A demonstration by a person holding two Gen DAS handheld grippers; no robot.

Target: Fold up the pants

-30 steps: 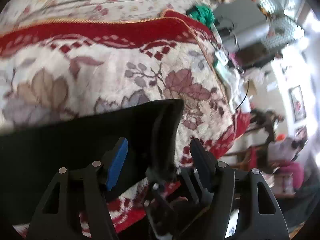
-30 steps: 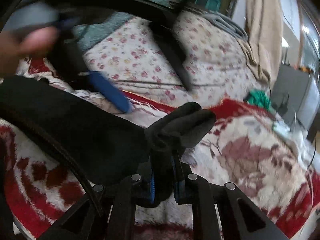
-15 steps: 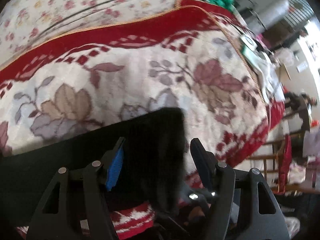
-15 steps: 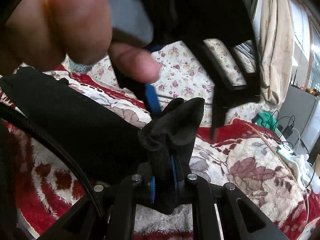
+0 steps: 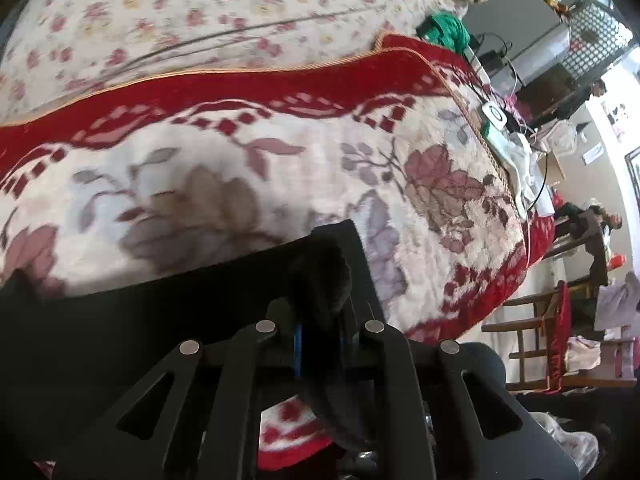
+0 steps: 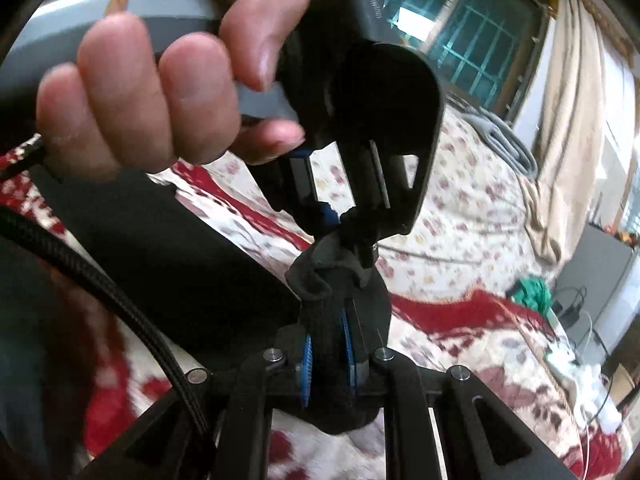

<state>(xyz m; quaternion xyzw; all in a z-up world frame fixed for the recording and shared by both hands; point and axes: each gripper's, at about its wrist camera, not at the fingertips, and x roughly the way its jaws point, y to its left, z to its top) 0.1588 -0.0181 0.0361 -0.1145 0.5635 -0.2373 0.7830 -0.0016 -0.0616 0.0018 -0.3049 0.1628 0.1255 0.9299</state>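
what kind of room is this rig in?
Most likely a lived-in bedroom at home. The black pants lie on a bed with a red floral blanket over a flowered sheet. A curtained, barred window stands behind it, and wooden chairs draped with clothes stand beside it.

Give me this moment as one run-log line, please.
left gripper: just closed on black pants | right gripper: shut on pants | surface: floral blanket
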